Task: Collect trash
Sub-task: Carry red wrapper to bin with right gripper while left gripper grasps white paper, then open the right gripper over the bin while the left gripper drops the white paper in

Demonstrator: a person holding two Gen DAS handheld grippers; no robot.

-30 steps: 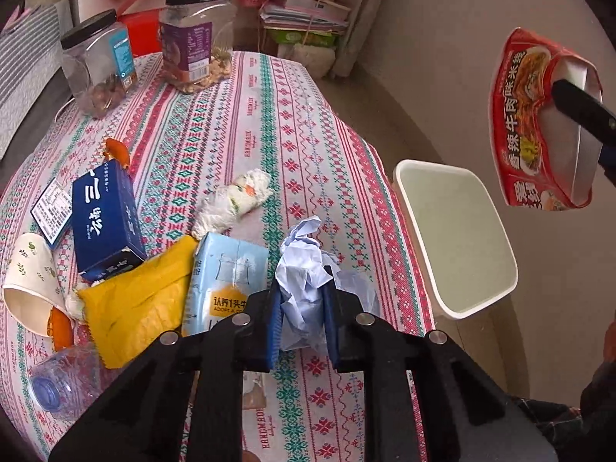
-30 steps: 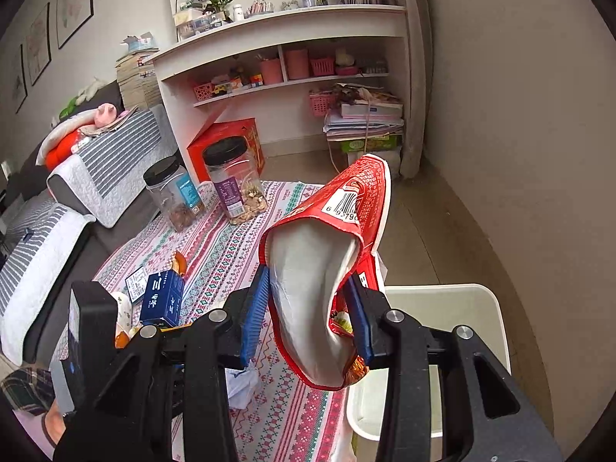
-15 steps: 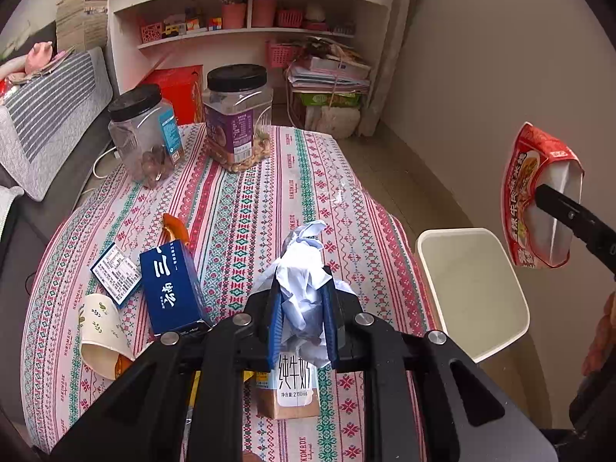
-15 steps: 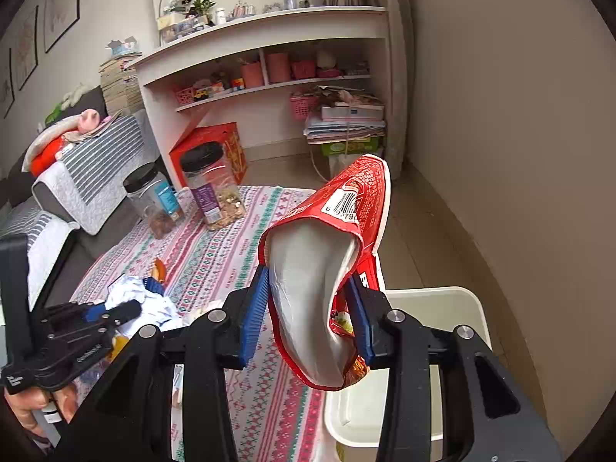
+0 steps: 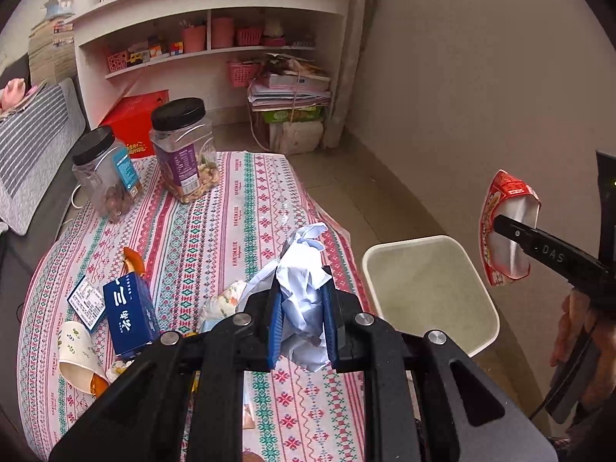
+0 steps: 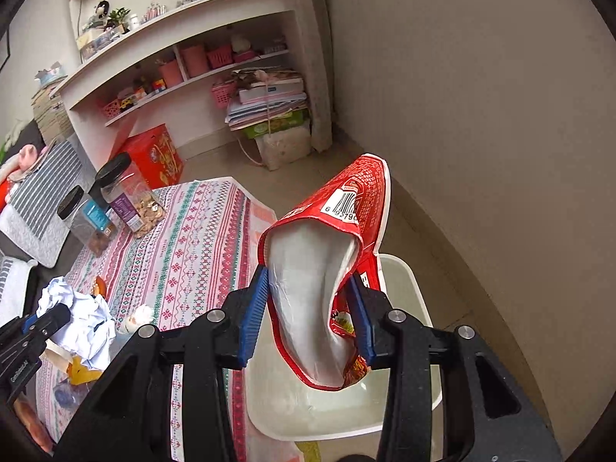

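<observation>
My left gripper (image 5: 302,317) is shut on a crumpled white paper wad (image 5: 302,269) and holds it above the table's right edge, left of the white trash bin (image 5: 431,288). My right gripper (image 6: 308,315) is shut on a red noodle wrapper (image 6: 327,269), held above the bin (image 6: 338,404). The wrapper also shows at the right of the left wrist view (image 5: 506,231). The paper wad shows at the lower left of the right wrist view (image 6: 77,323).
The patterned tablecloth (image 5: 215,231) carries a blue box (image 5: 129,317), a paper cup (image 5: 77,354), a label card (image 5: 86,300), orange peel (image 5: 133,261) and two black-lidded jars (image 5: 184,146). Shelves (image 5: 215,42) and a wall stand behind; the bin sits on the floor beside the table.
My left gripper has lifted the paper wad off the table and carried it right, toward the bin. My right gripper has kept the wrapper over the bin, shifting a little.
</observation>
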